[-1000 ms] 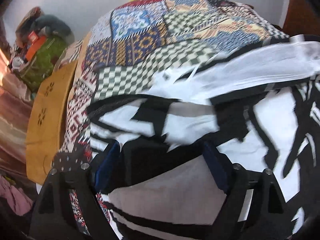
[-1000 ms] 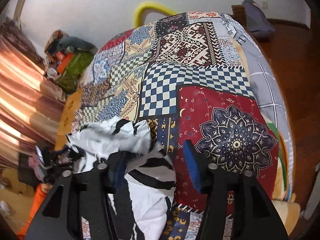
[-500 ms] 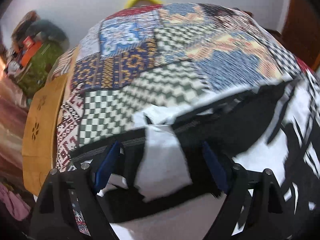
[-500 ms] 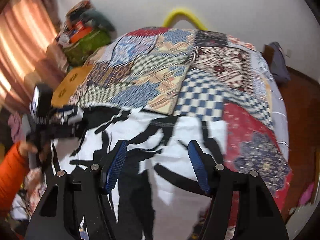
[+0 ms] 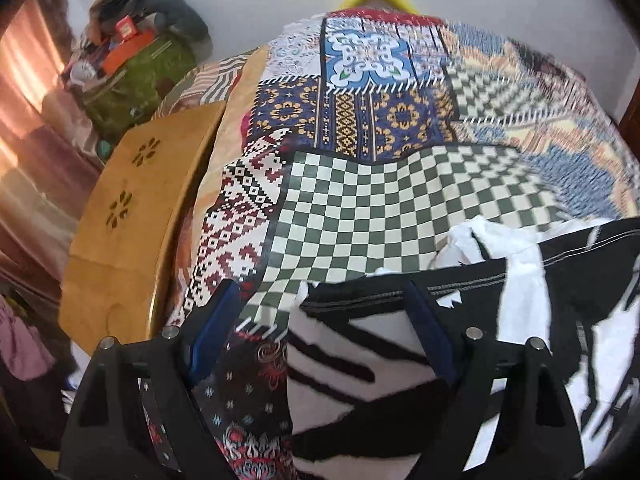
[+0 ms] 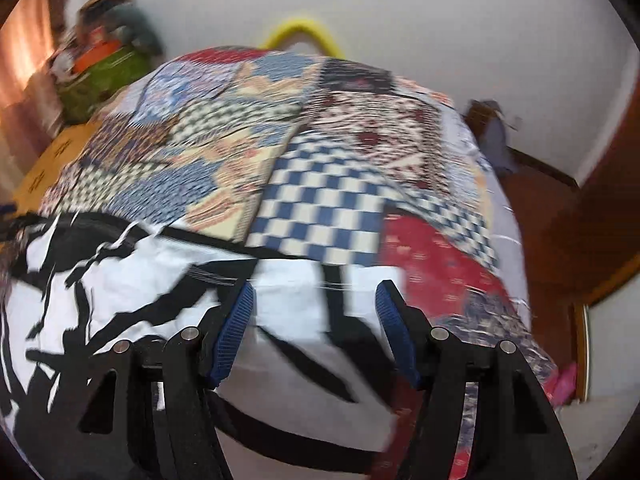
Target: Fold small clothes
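My left gripper (image 5: 324,320) hangs with jaws wide apart over the near-left corner of the black-and-white garment (image 5: 520,320), which lies spread on the patchwork bedspread (image 5: 380,208); only this view shows the wooden board (image 5: 132,232) beside the bed. My right gripper (image 6: 314,332), jaws apart too, hovers over the garment's (image 6: 132,280) stitched black hem, crumpled, streaky, blurred. Only here: blue checks.

Motion-blurred patchwork bedspread (image 6: 320,184); black-and-white garment (image 6: 120,300) cut off at lower edge.
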Demonstrator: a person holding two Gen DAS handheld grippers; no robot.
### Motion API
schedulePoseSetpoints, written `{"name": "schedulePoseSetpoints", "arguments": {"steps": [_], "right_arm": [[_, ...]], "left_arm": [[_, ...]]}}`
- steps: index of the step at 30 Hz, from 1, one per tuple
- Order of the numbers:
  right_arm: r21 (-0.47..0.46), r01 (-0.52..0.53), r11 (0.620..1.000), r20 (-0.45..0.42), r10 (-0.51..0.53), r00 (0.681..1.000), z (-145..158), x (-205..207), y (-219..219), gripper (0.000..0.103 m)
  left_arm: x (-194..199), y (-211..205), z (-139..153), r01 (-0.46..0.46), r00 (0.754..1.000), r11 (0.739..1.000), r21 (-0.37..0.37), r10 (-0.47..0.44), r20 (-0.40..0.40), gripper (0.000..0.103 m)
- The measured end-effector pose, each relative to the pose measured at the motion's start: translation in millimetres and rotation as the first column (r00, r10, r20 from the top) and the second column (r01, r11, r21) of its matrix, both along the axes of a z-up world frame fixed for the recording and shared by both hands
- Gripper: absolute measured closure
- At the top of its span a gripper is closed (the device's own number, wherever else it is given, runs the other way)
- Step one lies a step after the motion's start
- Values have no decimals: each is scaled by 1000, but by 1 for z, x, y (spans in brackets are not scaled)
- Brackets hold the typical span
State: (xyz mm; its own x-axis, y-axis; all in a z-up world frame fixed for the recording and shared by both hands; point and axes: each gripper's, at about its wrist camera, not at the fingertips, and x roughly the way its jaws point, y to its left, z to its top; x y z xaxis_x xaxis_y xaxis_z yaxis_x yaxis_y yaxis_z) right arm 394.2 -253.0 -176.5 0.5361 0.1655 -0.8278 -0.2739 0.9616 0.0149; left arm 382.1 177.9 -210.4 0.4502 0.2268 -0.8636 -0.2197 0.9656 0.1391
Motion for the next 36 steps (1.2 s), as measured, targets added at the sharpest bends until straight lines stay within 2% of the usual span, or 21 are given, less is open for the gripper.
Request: {"name": "schedulePoseSetpoints", "arguments": {"steps": [2,4,7,10,13,18,20,24,31,36], "right_arm": [[65,1,998,16,-2,1000,15,-10,-6,43],[96,-30,995,42,26,999,27,-21,-2,43],[110,-113,987,64,106,992,40,-40,20,43],[126,-196,972,50,191,980,39,-54,53,43],[124,-258,958,24,257,966,27,-67,80,43],[55,-315,947,-65,319,946,-7,-83,103,43],[24,-315,949,-83,316,945,-16,-87,102,43],[-46,-302,952,-73,299,952,-21,-103,83,38],[-63,-217,974,-93,210,973,-23,-125,40,32],[-16,-127,992,-114,125,986,-26,-142,4,27]], "left_arm": [[-10,0,13,12,999,998,-60,-10,36,18],[-18,-7,24,35,997,996,-88,-29,65,18],[-30,-32,39,98,991,990,-102,-88,100,18],[-40,-64,43,178,980,978,-110,-166,110,18],[-49,-90,35,234,970,965,-121,-223,94,18],[-58,-113,-8,264,963,962,-73,-267,-32,18],[-65,-112,-24,260,963,965,-44,-262,-69,18],[-85,-100,-24,254,966,967,-23,-254,-50,13],[-119,-68,-30,191,980,981,-39,-192,-52,10],[-143,-46,-32,125,991,991,-57,-127,-49,10]]}}
